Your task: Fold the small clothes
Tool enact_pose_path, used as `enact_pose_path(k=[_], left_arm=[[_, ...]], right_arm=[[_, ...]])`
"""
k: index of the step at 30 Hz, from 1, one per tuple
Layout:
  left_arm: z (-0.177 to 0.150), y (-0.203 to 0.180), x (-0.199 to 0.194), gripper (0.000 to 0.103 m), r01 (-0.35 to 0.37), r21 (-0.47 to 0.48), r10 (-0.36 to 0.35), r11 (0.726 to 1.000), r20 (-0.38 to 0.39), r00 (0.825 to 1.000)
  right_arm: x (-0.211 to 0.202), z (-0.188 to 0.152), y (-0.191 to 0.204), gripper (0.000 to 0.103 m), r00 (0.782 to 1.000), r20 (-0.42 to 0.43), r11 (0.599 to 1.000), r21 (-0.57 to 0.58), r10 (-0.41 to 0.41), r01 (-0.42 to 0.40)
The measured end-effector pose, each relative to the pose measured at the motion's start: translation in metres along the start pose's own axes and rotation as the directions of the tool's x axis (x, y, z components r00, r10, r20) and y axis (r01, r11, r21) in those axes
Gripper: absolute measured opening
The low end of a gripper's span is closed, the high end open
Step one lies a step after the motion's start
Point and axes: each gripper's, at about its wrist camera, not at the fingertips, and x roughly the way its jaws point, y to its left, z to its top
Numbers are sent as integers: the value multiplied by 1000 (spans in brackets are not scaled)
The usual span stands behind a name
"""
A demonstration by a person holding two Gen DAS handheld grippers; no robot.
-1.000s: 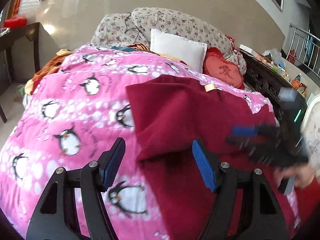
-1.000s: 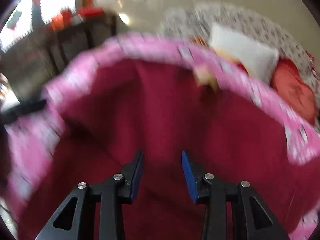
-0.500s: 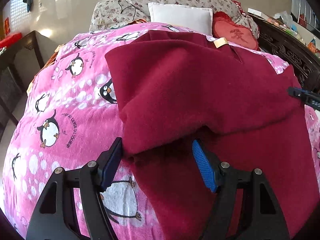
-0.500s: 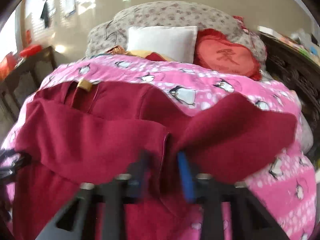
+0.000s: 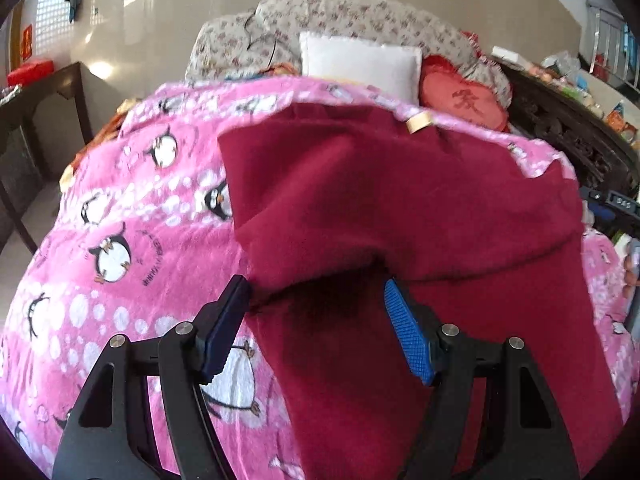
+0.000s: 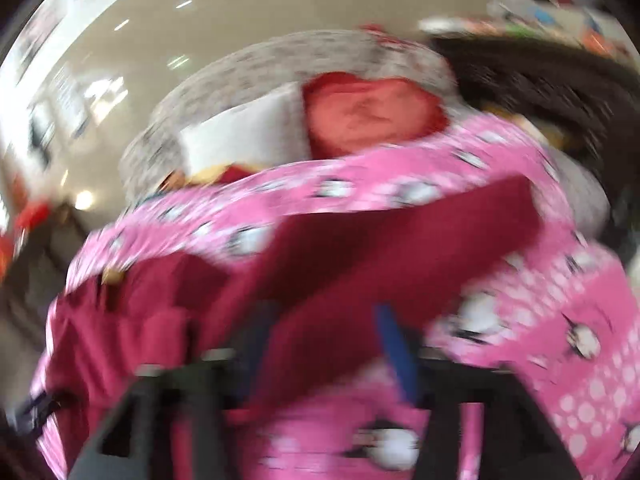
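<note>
A dark red garment (image 5: 400, 208) of thick, fuzzy fleece is spread on a pink plush blanket (image 5: 132, 216) printed with penguins and white dots. Its upper part is folded down over the lower part, and a soft rounded fold edge is formed across the near middle. A small tan label (image 5: 419, 123) is seen at its far edge. Beyond the blanket, a white rectangular pillow (image 5: 360, 65), a red heart-shaped cushion (image 5: 464, 98) and floral bedding (image 5: 344, 16) are stacked at the far end.

The left gripper (image 5: 316, 320) is held over the fold edge with its ribbed blue pads well apart; the cloth is not pinched.

The right gripper (image 6: 324, 344) is blurred by motion. Its jaws have just been opening and are seen spread; a sleeve of the garment (image 6: 400, 240) lies beyond them, released.

Compared with half a second earlier, the sleeve is no longer gripped by the right gripper, and the right view has swung toward the right side of the bed. The left view is little changed.
</note>
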Motion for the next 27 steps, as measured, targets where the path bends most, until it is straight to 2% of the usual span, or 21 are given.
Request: enact_pose_path(k=[3, 5, 8, 11, 12, 13, 14, 15, 16, 18, 20, 21, 23, 25, 27], left_arm=[[2, -9, -16, 70, 29, 14, -30, 999, 31, 999], [3, -14, -19, 70, 47, 19, -48, 999, 30, 998], [4, -22, -17, 70, 78, 20, -78, 997, 9, 997], [5, -29, -12, 70, 86, 23, -86, 996, -15, 996], [4, -31, -12, 70, 85, 25, -84, 996, -14, 996], [4, -33, -12, 70, 83, 26, -83, 996, -13, 996], [3, -34, -13, 70, 82, 28, -82, 996, -13, 997], [3, -34, -14, 70, 81, 29, -81, 996, -16, 997], [3, -34, -15, 70, 79, 30, -78, 996, -17, 997], [1, -30, -17, 70, 69, 36, -68, 997, -15, 998], [0, -24, -20, 70, 52, 41, -52, 998, -9, 999], [-1, -18, -22, 70, 42, 38, -42, 998, -6, 999], [-1, -7, -24, 70, 36, 18, -36, 999, 0, 999], [0, 7, -27, 70, 39, -20, -39, 999, 13, 999], [3, 19, -32, 70, 53, -68, -50, 996, 33, 998]], right_arm=[[10, 5, -53, 63, 999, -52, 986, 169, 18, -9], [16, 4, -84, 63, 997, -65, 958, 287, 35, -15], [25, 3, -121, 63, 997, -35, 897, 440, 70, -47], [43, 7, -142, 63, 992, -8, 848, 521, 122, -100], [50, 9, -151, 63, 989, 28, 821, 555, 143, -135], [52, 8, -156, 61, 986, 68, 806, 569, 153, -164], [55, 10, -162, 54, 980, 113, 793, 576, 162, -197], [56, 12, -166, 42, 973, 149, 787, 573, 174, -228], [56, 14, -169, 34, 968, 170, 790, 562, 182, -247], [45, 20, -165, 6, 965, 187, 820, 513, 182, -254], [21, 30, -153, 4, 956, 234, 856, 444, 175, -266], [-3, 38, -139, 3, 939, 285, 876, 380, 194, -297], [-35, 50, -107, 3, 909, 332, 898, 269, 254, -349], [-72, 63, -54, 3, 869, 361, 915, 90, 338, -393], [-105, 68, 13, 3, 836, 343, 902, -115, 429, -416]])
